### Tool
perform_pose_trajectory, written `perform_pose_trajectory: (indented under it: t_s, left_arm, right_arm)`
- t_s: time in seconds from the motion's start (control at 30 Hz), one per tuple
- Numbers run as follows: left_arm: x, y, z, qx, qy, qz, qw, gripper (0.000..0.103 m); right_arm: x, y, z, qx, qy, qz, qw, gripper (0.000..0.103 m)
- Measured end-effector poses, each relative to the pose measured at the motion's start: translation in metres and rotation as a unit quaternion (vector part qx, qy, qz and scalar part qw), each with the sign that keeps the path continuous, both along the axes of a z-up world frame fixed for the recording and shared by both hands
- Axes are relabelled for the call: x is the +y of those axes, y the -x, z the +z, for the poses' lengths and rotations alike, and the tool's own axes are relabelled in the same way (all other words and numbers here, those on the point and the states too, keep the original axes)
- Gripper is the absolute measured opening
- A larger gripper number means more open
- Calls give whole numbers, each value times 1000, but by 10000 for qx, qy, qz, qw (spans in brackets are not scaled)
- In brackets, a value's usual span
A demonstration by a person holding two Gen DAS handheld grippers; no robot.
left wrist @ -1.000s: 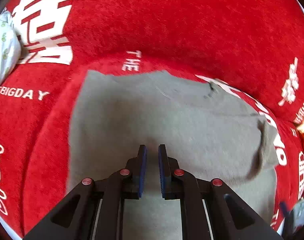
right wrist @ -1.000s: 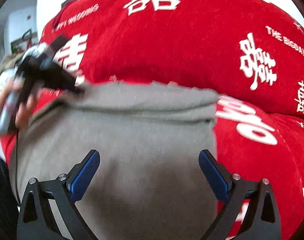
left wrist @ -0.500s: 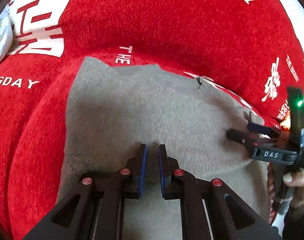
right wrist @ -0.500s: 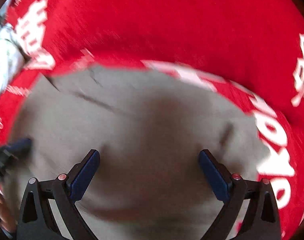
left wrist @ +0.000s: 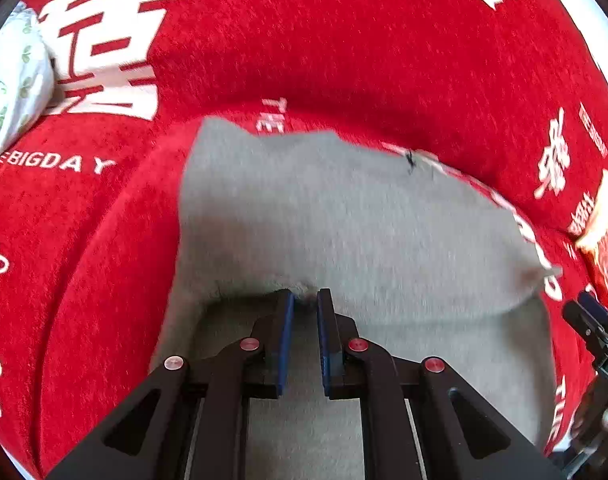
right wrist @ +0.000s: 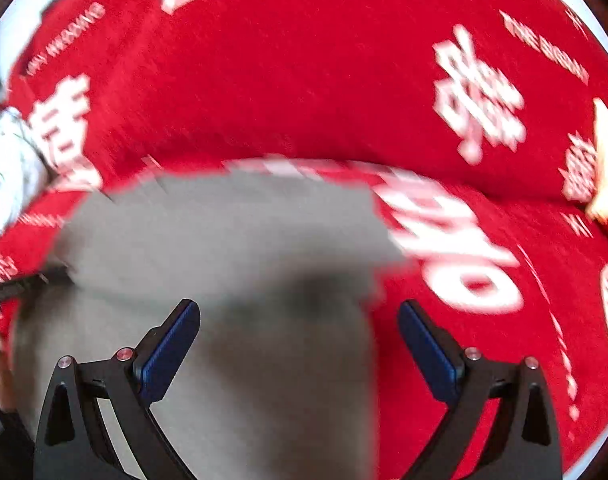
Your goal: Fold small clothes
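Note:
A small grey garment (left wrist: 343, 220) lies on a red cover (left wrist: 304, 40) printed with white characters. Its near part is doubled over, making a folded edge across the middle. My left gripper (left wrist: 302, 300) is shut on that folded edge, with a tuft of grey fabric pinched between its blue pads. In the blurred right wrist view, my right gripper (right wrist: 300, 312) hangs open above the garment (right wrist: 224, 232), holding nothing. Its tip also shows at the right edge of the left wrist view as the right gripper (left wrist: 591, 320), beside the garment's right corner.
A white floral cloth (left wrist: 12, 76) lies at the far left on the red cover (right wrist: 304, 80). An orange and red patterned object (left wrist: 603, 232) sits at the right edge. The left gripper (right wrist: 16, 284) and a hand show at the left of the right wrist view.
The right gripper has drawn away from the garment's right corner toward the right edge. The left gripper still holds the fold, and the garment's top layer now lies further over.

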State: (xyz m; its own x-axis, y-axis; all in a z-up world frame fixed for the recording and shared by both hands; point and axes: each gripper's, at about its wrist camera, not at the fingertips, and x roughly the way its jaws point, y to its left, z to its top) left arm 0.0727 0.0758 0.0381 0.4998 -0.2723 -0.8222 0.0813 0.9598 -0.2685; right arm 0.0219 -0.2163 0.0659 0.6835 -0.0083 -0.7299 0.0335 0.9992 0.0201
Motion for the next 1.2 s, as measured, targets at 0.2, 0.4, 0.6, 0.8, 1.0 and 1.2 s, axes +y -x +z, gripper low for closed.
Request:
perform_pose_trajectory:
  t_s: [0.2,0.4,0.6,0.8,1.0,1.2]
  left_arm:
    - [6,-12,-3,99,-123,6,9999,13]
    - [15,-2,-9,7,-180,-161,9997,13]
    - [2,19,-1,-190,-355,-271,9988,13]
    - [-13,47,-9,-354,-826,-496,9947,15]
    - [3,87,-7,-797,-2051,-520,9741,83]
    - [43,126,13,-567,-935,0,9940,97]
  right_arm:
    - [41,-69,-30,482,532,167,9973,100]
    - [16,-35,-47,619,159,-230,9977,100]
    - [36,1,-39,410,-36,66,9991,100]
    - [48,13,-60,688,208,180,9972,102]
    - [15,55,-59,597,259,259,9975,102]
    - [20,106,-34,340,182,178,9991,102]
